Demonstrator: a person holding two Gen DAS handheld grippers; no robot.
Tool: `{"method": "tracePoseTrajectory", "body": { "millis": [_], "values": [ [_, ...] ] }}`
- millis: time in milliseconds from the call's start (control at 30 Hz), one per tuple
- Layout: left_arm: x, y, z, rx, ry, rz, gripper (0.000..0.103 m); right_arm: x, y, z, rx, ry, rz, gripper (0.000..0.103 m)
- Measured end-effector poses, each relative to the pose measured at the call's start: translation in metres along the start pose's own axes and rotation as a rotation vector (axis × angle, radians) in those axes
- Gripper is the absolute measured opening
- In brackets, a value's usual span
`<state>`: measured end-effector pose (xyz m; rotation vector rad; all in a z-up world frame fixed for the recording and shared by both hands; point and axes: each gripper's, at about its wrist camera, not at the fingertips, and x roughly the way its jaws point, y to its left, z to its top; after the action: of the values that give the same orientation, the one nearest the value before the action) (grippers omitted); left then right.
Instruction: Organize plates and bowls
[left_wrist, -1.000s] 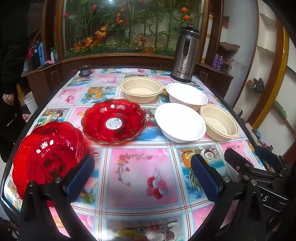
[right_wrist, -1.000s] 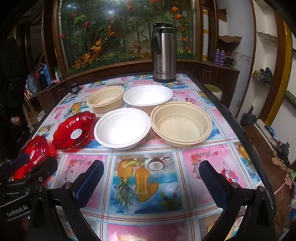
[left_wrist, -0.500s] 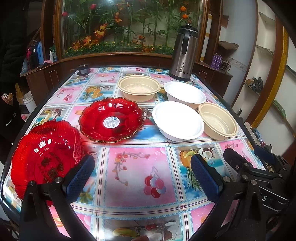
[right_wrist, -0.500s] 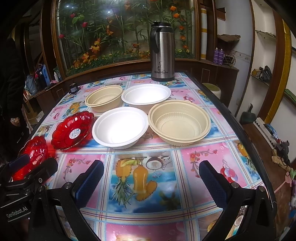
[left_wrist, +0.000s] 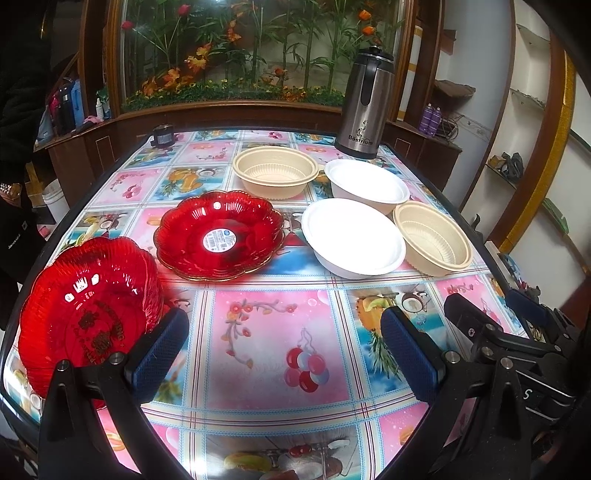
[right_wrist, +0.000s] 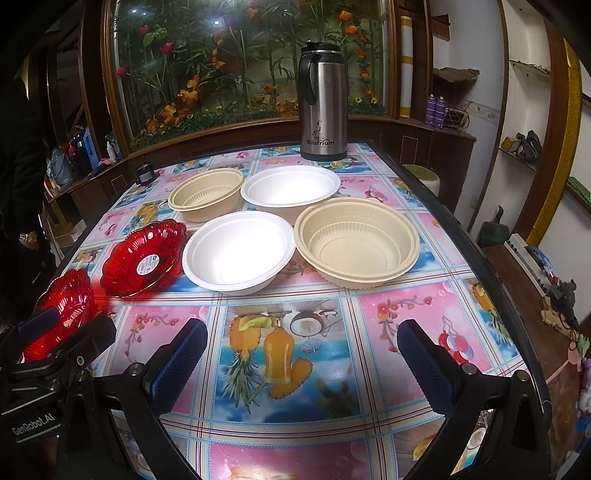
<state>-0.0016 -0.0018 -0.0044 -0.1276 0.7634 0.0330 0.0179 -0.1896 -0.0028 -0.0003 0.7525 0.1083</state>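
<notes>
Plates and bowls, six in all, stand unstacked on the tabletop (right_wrist: 461, 258) with its fruit-print oilcloth: two scalloped red translucent plastic plates, one at the near-left edge (left_wrist: 88, 314) and one with a white centre sticker (left_wrist: 218, 235) just beyond it; two white foam bowls, near (right_wrist: 238, 254) and far (right_wrist: 290, 187); two ribbed beige plastic bowls, near-right (right_wrist: 357, 242) and far-left (right_wrist: 206, 193). The four bowls cluster closely, rims touching or nearly so; the stickered plate lies just beside the near white bowl. Left tool (left_wrist: 284, 354) and right tool (right_wrist: 301, 363) both hover over the near tabletop with jaws spread wide, holding nothing. Likely hazards: the near-left red plate sits close to the tabletop edge and partly behind the left tool's finger (left_wrist: 159, 354), so a careless approach could push it off; the foam bowls look light and soft, so a hard pinch may dent a rim, and lifting one may drag its neighbour; the glossy plates may slip from a shallow grip. A steel vacuum jug (right_wrist: 322, 99) stands at the far end, well apart from the bowls.
</notes>
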Motion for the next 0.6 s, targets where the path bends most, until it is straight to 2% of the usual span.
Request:
{"method": "tracePoseTrajectory", "body": {
  "millis": [600],
  "values": [
    [0.0020, 0.0025, 0.0008, -0.012, 0.012, -0.007, 0.103, 0.0012, 0.0023, 0.0008, -0.003, 0.003, -0.003, 0.103]
  ]
}}
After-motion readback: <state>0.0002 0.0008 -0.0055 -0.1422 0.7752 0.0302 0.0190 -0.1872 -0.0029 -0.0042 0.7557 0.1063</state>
